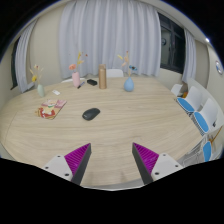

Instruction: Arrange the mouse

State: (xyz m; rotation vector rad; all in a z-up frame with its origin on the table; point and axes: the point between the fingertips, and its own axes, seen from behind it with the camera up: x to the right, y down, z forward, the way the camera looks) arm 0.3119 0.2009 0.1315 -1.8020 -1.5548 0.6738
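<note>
A dark computer mouse (91, 113) lies on the light wooden table (120, 125), well beyond my fingers and a little left of the middle. My gripper (112, 160) is held above the table's near edge with its two purple-padded fingers (77, 157) wide apart and nothing between them.
On the far side of the table stand a tall brown cylinder (102, 75), a pale blue rounded vase (128, 85), a pinkish item (74, 77) and a small plant (38, 80). A colourful packet (50, 108) lies left of the mouse. White and blue chairs (203, 115) stand at the right. Curtains hang behind.
</note>
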